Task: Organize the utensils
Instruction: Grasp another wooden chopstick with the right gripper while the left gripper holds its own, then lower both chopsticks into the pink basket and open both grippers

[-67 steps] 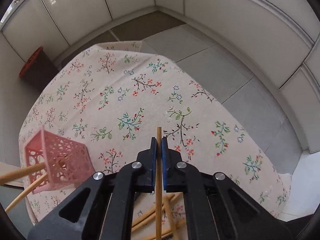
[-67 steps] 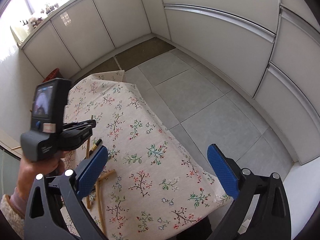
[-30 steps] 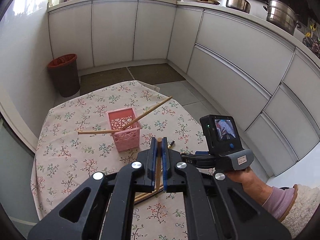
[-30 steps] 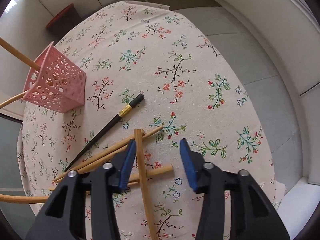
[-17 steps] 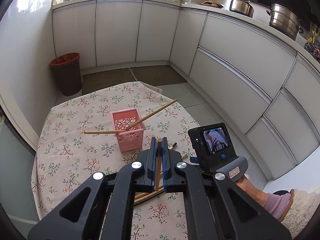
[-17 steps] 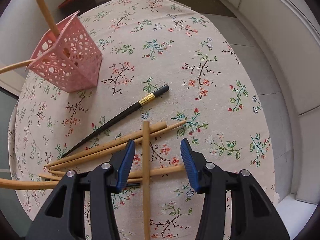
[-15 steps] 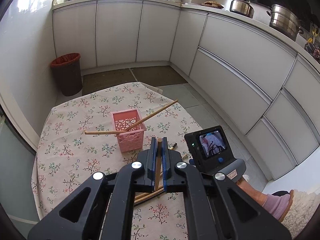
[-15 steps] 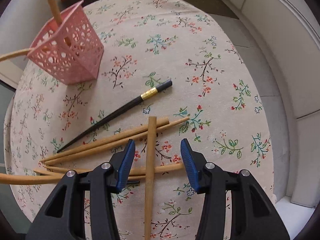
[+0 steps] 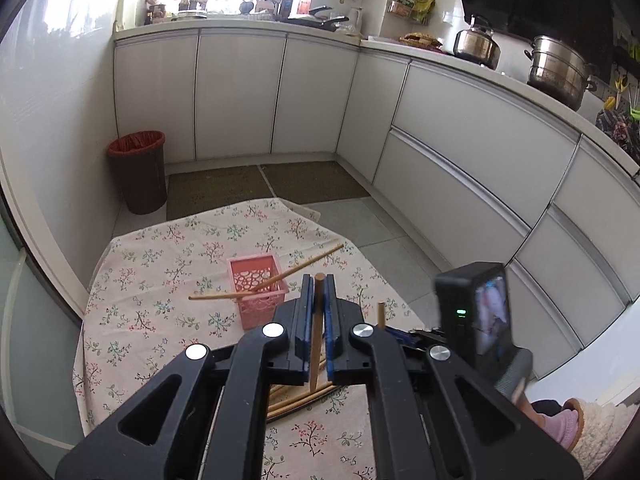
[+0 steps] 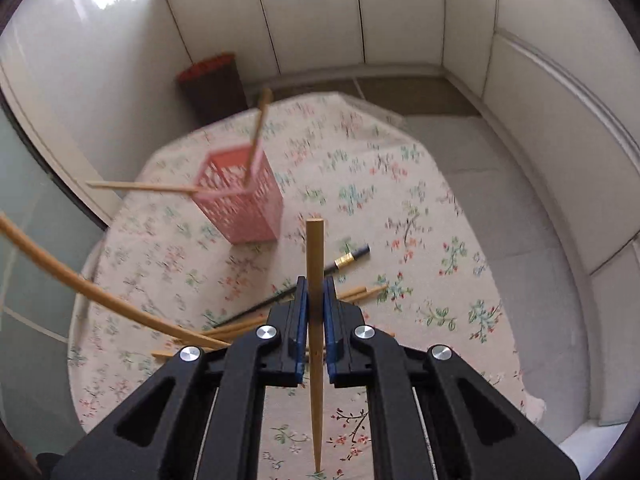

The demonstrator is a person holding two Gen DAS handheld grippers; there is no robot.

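A pink perforated basket stands on the floral tablecloth with two wooden chopsticks leaning out of it; it also shows in the right wrist view. My left gripper is shut on a wooden chopstick, held above the table. My right gripper is shut on another wooden chopstick, lifted off the table. Several wooden chopsticks and a black chopstick with a gold band lie on the cloth below it.
A dark bin with a red liner stands on the floor beyond the table. White cabinets curve around the far side and right. The right gripper's camera unit shows at the right of the left wrist view.
My right gripper closed on a wooden chopstick from the pile and lifted it, tilting up toward the basket. The left gripper stays shut on its chopstick and has barely moved.
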